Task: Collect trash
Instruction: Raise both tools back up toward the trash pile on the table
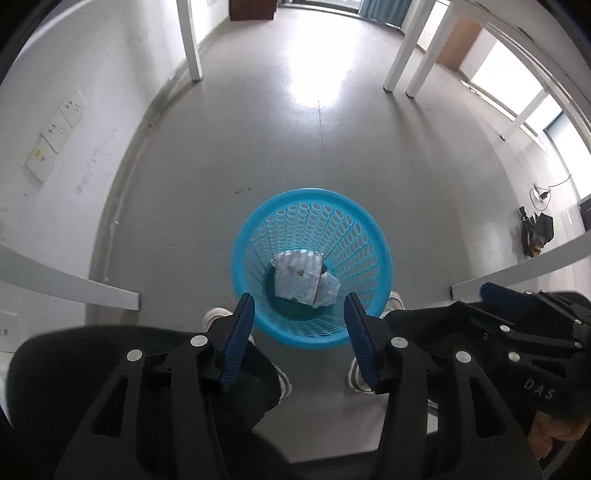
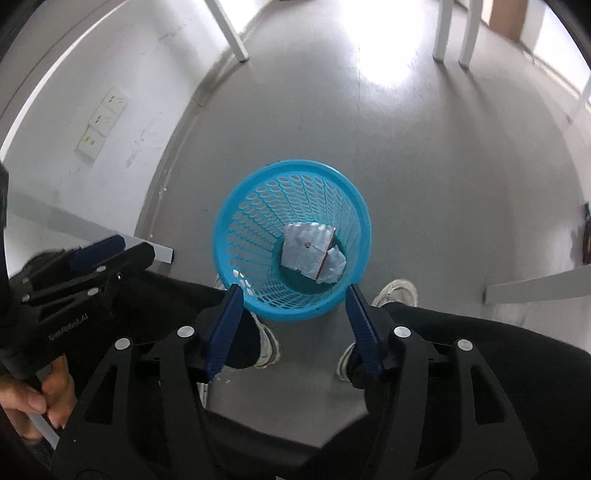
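Observation:
A blue perforated plastic basket [image 1: 354, 229] [image 2: 258, 206] stands on the grey floor, seen from above in both wrist views. Inside it, near the bottom, lies a crumpled silvery wrapper [image 1: 303, 277] [image 2: 312, 254]. My left gripper [image 1: 299, 310] hangs above the basket's near rim, open, with nothing between its blue pads. My right gripper [image 2: 293, 299] hangs likewise above the near rim, open and empty. Each gripper also shows at the edge of the other's view, the right gripper [image 1: 517, 306] and the left gripper [image 2: 96, 251].
A person's white shoes [image 1: 218, 317] [image 2: 397, 291] and dark trousers stand just behind the basket. White table legs [image 1: 192, 40] [image 2: 443, 29] rise at the back. A white wall with sockets [image 1: 55, 136] runs along the left. A dark bag [image 1: 535, 229] lies at the right.

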Motion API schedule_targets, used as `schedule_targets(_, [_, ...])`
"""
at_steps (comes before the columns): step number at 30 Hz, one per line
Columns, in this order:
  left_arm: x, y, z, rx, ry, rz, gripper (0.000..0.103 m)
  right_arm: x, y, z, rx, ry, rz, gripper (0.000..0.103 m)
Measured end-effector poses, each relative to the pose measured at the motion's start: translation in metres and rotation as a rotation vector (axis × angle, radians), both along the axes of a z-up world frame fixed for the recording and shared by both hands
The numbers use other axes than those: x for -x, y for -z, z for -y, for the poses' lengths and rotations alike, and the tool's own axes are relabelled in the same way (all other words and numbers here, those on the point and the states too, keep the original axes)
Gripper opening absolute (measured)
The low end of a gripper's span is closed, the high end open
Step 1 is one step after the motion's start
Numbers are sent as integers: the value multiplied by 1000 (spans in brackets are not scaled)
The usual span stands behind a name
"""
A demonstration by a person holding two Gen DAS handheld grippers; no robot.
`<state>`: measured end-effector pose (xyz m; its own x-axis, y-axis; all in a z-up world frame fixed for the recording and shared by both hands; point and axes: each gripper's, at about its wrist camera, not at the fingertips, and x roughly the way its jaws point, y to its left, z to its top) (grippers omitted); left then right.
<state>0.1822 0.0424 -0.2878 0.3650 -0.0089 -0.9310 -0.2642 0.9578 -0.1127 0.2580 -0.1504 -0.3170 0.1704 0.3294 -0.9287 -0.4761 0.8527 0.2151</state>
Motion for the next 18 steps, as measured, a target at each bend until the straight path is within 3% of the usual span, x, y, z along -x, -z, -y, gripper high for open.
schedule_targets(14, [94,-113,38,-182,68,266,94,72,-88,41,-102,-58,203,70])
schedule_targets(18, [119,-147,44,-241,78,338,97,92,-112,57,-128,-47,272,80])
